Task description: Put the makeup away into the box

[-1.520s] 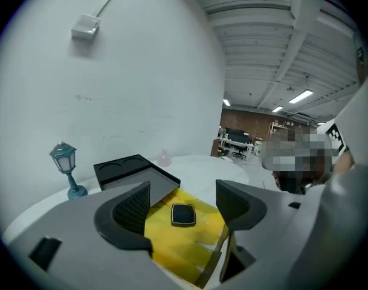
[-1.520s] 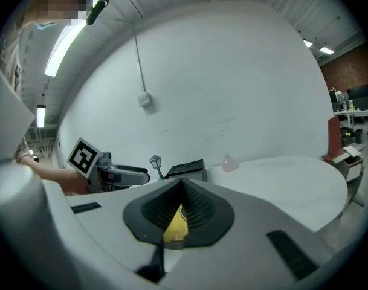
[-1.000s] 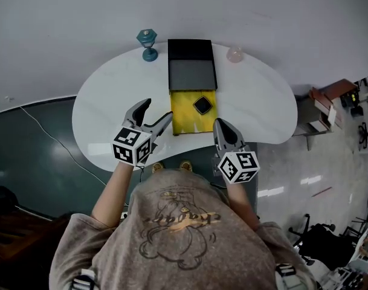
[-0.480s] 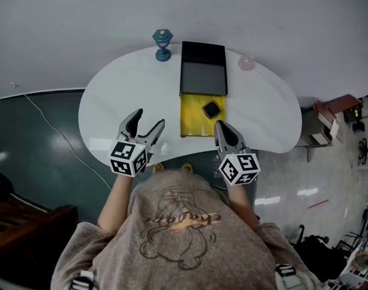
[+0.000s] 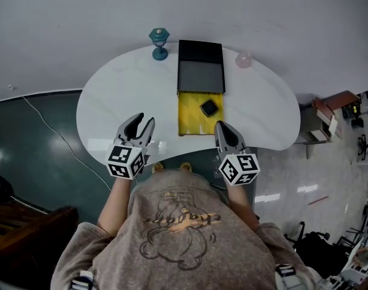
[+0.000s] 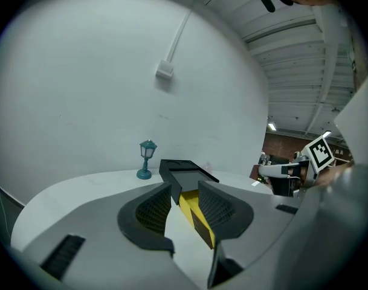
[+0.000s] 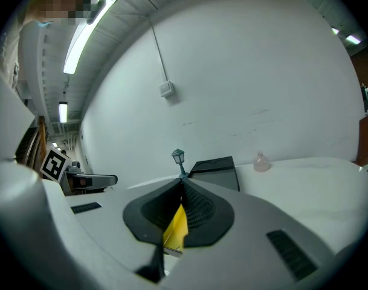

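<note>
The box (image 5: 193,121) stands mid-table: a yellow tray pulled out toward me from a dark grey and black case (image 5: 200,71). A black square makeup compact (image 5: 208,107) lies in the yellow tray. My left gripper (image 5: 142,121) hovers over the white table left of the tray, clear of it; its jaws are closing with nothing between them. In the left gripper view the yellow tray (image 6: 190,199) shows beyond the narrowing gap of the left gripper (image 6: 184,186). My right gripper (image 5: 223,125) is shut and empty near the tray's front right corner.
A small teal lamp figure (image 5: 159,43) stands at the back, left of the box. A pale pink bottle (image 5: 243,60) sits to its right. The white oval table (image 5: 111,95) ends just in front of both grippers, and a wall lies behind it.
My left gripper has drawn back and to the left, away from the tray's front left corner, and its jaws have narrowed. The right gripper has stayed put.
</note>
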### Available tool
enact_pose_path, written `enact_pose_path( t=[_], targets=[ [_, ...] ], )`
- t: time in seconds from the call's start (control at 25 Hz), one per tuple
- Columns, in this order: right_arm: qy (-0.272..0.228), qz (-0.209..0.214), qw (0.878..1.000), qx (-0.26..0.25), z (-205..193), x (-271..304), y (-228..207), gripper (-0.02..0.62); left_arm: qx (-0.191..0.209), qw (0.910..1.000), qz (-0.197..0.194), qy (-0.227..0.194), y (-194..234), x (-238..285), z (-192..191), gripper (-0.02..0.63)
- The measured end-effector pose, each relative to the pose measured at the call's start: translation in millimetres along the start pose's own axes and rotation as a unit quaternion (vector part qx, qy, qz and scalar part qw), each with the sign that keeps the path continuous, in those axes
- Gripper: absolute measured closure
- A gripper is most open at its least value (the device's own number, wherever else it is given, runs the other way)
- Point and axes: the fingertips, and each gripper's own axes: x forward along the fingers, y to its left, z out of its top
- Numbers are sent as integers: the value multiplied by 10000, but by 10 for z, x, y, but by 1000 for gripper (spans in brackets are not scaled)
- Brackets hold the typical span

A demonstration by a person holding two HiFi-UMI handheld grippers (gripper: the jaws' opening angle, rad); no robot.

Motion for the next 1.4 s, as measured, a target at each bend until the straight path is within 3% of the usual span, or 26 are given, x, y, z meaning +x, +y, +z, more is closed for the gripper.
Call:
enact_pose_path(
  t=[0.4, 1.4],
  targets=[
    [36, -164, 9998, -87, -63, -88, -117, 592, -203, 9997, 114, -85, 61, -2, -18, 580],
    [203, -201, 9994, -184, -156, -142, -114, 592, -384, 9992, -3, -140, -16, 25, 43, 584]
  ],
)
